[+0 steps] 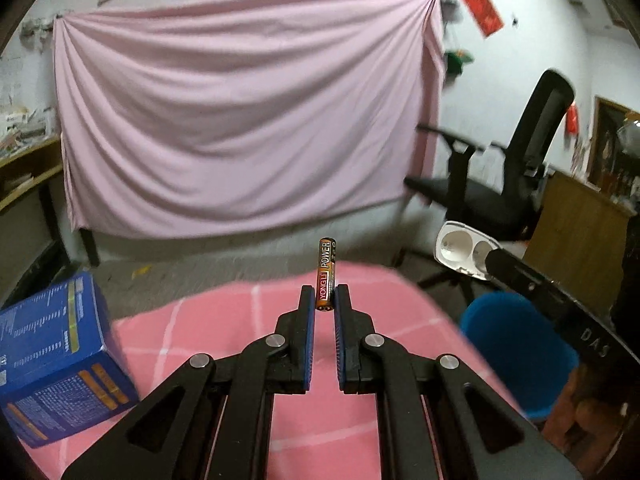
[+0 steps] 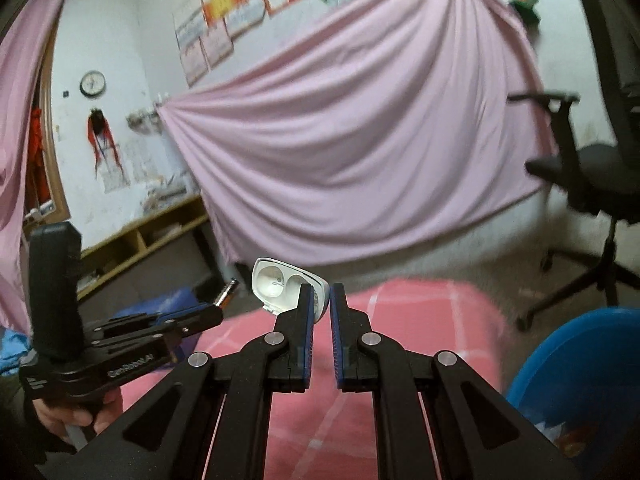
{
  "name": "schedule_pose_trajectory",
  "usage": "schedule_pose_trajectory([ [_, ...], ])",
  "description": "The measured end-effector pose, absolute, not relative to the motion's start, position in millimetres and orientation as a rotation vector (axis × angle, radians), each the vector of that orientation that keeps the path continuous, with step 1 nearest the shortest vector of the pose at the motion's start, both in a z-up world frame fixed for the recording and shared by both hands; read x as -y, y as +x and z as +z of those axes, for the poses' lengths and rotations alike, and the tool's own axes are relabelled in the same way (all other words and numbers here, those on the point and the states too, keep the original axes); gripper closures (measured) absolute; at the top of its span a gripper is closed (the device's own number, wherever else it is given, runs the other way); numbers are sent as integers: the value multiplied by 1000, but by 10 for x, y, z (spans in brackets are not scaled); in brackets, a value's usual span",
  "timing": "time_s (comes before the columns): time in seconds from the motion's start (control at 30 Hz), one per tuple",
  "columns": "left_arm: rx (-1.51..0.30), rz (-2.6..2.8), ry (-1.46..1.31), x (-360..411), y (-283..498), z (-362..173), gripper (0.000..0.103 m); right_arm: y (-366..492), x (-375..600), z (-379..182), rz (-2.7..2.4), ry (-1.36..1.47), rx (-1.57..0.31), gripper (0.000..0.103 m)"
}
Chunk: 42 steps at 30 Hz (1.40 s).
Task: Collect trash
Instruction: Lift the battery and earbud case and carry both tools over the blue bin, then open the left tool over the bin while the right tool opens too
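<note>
My left gripper is shut on a black-and-orange battery that stands upright between the fingertips, raised above the pink checked cloth. My right gripper is shut on a white plastic blister tray, also held above the cloth. That tray shows in the left wrist view at the right, over a blue bin. The left gripper shows in the right wrist view at the left, with the battery tip sticking out.
A blue printed box stands on the cloth's left edge. The blue bin sits low at the right, off the cloth. A black office chair stands behind it. A pink sheet hangs on the back wall.
</note>
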<state>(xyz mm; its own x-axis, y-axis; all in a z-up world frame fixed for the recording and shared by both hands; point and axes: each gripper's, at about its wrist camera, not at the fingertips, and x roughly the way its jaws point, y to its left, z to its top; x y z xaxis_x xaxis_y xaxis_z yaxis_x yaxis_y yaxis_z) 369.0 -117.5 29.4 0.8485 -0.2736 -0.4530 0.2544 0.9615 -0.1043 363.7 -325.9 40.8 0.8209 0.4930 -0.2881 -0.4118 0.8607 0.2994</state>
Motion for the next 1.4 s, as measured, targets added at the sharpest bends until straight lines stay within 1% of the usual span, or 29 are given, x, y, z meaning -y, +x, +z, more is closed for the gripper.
schedule_pose_trajectory([
  [0.23,-358,-338,-41,1534,3511,520,96,3406,3650,589,371,243,-213,97],
  [0.5,-324,-434,-10,2106,3449,617,96,3167,4154,599,254,270,-145,97],
  [0.9,-343,-545,73,2858,3410,502,96,2981,4733,474,130,287,-185,96],
  [1.4,-483,-620,79,3271,3522,283,96,2990,5090,335,48,323,-283,96],
])
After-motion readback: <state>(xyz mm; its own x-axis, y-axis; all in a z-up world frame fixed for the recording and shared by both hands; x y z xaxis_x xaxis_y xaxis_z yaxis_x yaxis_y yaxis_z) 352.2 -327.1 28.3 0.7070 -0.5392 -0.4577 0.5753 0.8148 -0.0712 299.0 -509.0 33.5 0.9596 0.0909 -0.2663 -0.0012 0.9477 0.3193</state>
